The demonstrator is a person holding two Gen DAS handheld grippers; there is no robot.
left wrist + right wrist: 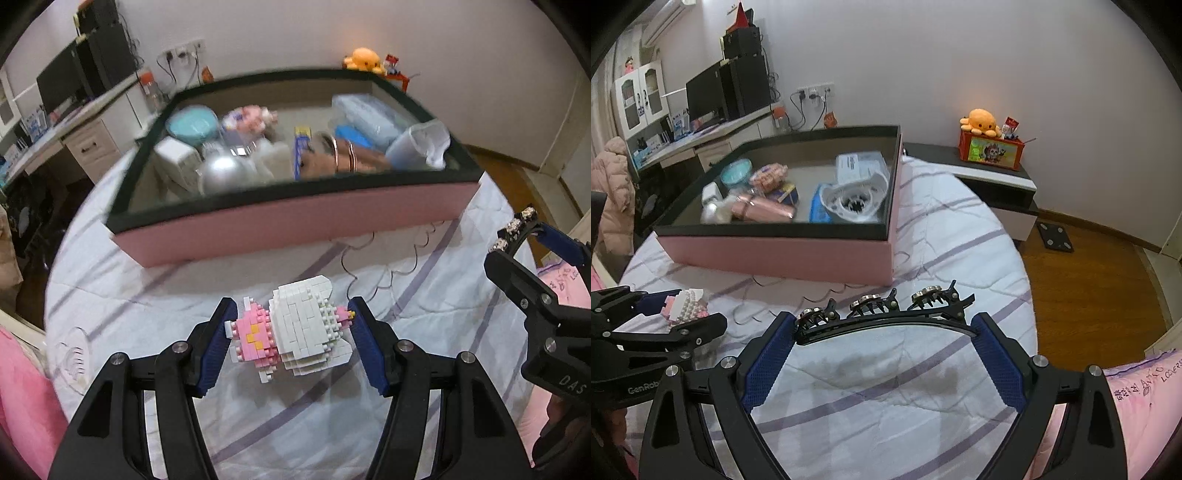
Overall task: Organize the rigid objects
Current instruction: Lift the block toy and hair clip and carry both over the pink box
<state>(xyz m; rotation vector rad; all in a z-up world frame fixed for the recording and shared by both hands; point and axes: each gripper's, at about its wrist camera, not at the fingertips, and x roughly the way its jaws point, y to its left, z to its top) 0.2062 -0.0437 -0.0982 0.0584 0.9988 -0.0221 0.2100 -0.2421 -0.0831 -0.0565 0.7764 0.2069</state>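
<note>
A: Left gripper (291,332) clamped on the brick figure (291,328), pink and white, pads on both ends, held above the bed (258,424). Right gripper (882,332) grips the headband (886,317) across its span, studs up.

B: Destination?

A: Likely the box (295,229), pink wall, dark rim, on the bed just beyond. Already crowded: silver ball (221,173), blue lid (192,123), packets.

B: How to do it well?

A: Keep the figure level and the squeeze light; the bricks could split. Clear the rim before lowering, and aim for the bare floor at the near left corner.

B: Anything unclear?

A: Box contents blurred in the left view. Whether the figure's underside touches the bed, cannot tell. Headband ends hidden behind the pads. Person cut off.
</note>
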